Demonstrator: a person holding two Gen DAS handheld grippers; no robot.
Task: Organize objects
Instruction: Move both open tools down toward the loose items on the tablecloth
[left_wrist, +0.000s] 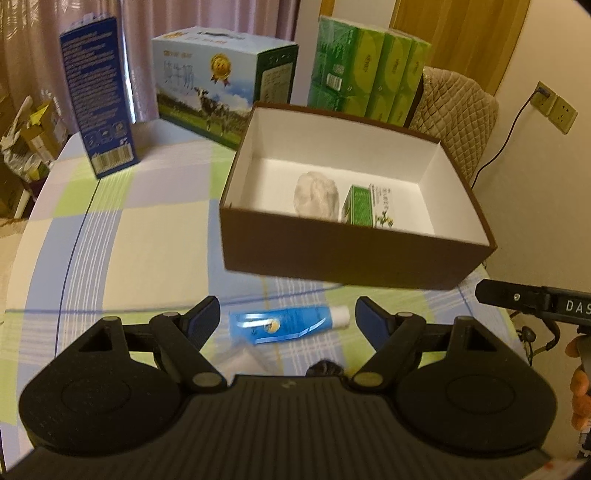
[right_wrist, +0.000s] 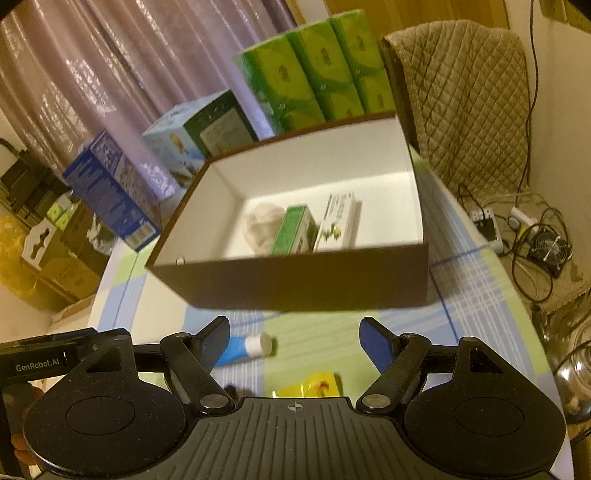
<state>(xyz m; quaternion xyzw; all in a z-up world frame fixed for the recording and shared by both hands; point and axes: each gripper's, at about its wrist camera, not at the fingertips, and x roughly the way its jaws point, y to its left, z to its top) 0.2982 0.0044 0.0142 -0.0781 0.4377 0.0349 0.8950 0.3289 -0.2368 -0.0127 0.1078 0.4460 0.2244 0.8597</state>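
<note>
Blue tube (right_wrist: 242, 350) half-hidden behind tool, yellow item (right_wrist: 314, 386) cut off

The table (left_wrist: 110, 240) carries a checked cloth in pale green, blue and white. A brown open box (left_wrist: 351, 254) sits toward the far right. Along the far edge stand a tall blue carton (left_wrist: 99, 99), a milk carton box (left_wrist: 218, 81) and a green tissue pack (left_wrist: 365, 77). A blue tube (left_wrist: 288, 323) lies near the near edge, beside a clear packet (left_wrist: 240, 358) and a yellow item (right_wrist: 314, 386).

Left gripper (left_wrist: 284, 317) and right gripper (right_wrist: 294, 334) (jaws spread) empty.
</note>
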